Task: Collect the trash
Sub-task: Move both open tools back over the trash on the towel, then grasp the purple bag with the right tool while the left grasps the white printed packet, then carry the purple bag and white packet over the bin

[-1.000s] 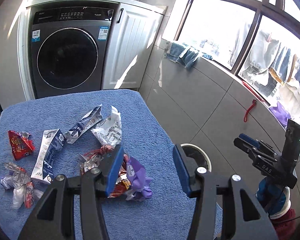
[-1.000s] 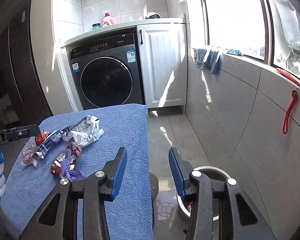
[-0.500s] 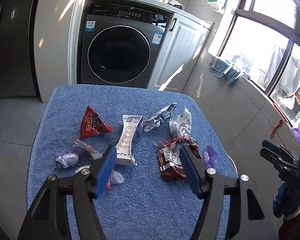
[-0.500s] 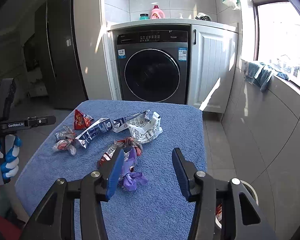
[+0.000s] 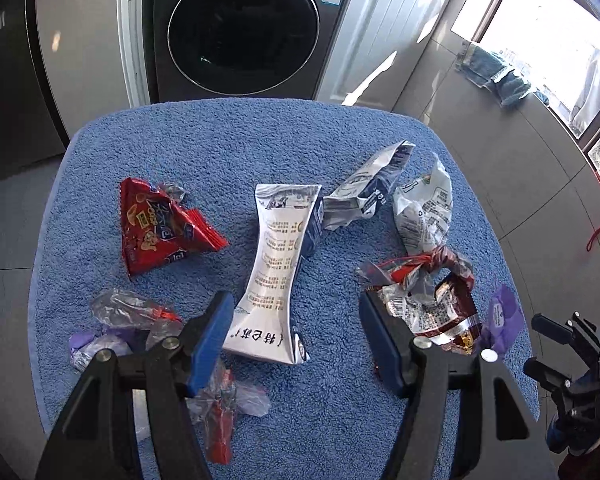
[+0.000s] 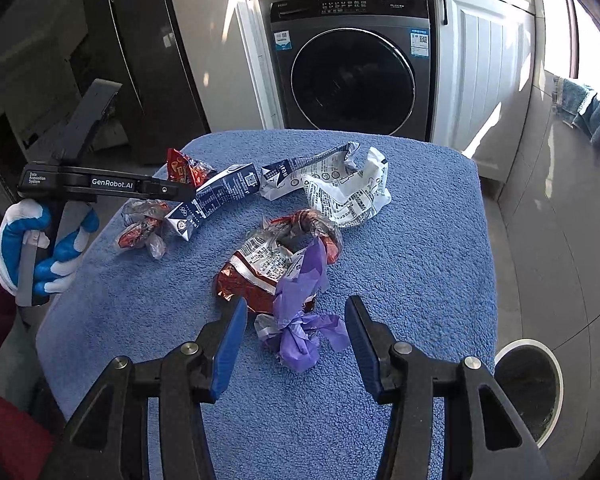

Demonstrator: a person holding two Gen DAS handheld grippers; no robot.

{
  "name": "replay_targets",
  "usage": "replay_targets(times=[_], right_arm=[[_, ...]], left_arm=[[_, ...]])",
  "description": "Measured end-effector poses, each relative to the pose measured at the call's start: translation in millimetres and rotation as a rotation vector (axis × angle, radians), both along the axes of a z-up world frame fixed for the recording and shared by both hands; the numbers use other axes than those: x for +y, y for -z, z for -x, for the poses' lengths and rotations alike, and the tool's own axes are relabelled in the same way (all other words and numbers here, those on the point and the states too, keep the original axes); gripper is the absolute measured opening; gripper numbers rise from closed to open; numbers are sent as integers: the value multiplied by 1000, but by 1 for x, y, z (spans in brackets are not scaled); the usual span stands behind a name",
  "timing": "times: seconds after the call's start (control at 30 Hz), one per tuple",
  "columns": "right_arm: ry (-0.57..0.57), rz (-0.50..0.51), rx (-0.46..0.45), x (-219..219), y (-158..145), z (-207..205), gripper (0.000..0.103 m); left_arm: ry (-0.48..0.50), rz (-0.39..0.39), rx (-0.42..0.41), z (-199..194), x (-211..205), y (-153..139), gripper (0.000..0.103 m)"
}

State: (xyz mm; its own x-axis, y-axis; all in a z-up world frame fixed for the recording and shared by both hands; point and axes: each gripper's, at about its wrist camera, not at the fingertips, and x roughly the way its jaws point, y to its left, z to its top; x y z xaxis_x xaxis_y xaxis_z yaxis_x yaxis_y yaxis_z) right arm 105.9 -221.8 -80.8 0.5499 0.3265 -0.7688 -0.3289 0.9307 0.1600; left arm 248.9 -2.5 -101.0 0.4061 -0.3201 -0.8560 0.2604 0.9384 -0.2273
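- Trash lies spread on the blue counter (image 5: 340, 136): a red chip bag (image 5: 160, 232) on the left, a flat white carton (image 5: 276, 272) in the middle.
- Left gripper (image 5: 296, 332) hangs over the carton, jaws wide, holding nothing.
- Right gripper (image 6: 296, 340) has wide jaws around a purple wrapper (image 6: 300, 320), not touching it.

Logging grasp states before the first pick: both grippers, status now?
Left gripper: open, empty, above the flattened milk carton.
Right gripper: open, empty, straddling the purple wrapper.

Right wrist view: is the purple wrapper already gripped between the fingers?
No: the purple wrapper lies on the blue towel, apart from both open fingers.
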Motion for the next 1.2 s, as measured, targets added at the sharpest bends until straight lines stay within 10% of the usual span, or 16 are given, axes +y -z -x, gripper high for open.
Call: replay_targets(times=[0.4, 0.63, 1.2], right_arm=[[-34, -44, 59, 0, 22, -25, 48], [-53, -67, 84, 1, 27, -21, 19], [0, -77, -28, -22, -15, 37, 16]], left_arm=[[-5, -36, 90, -26, -15, 36, 56], [-17, 19, 114, -22, -11, 45, 41], [-52, 145, -39, 45, 9, -32, 41]])
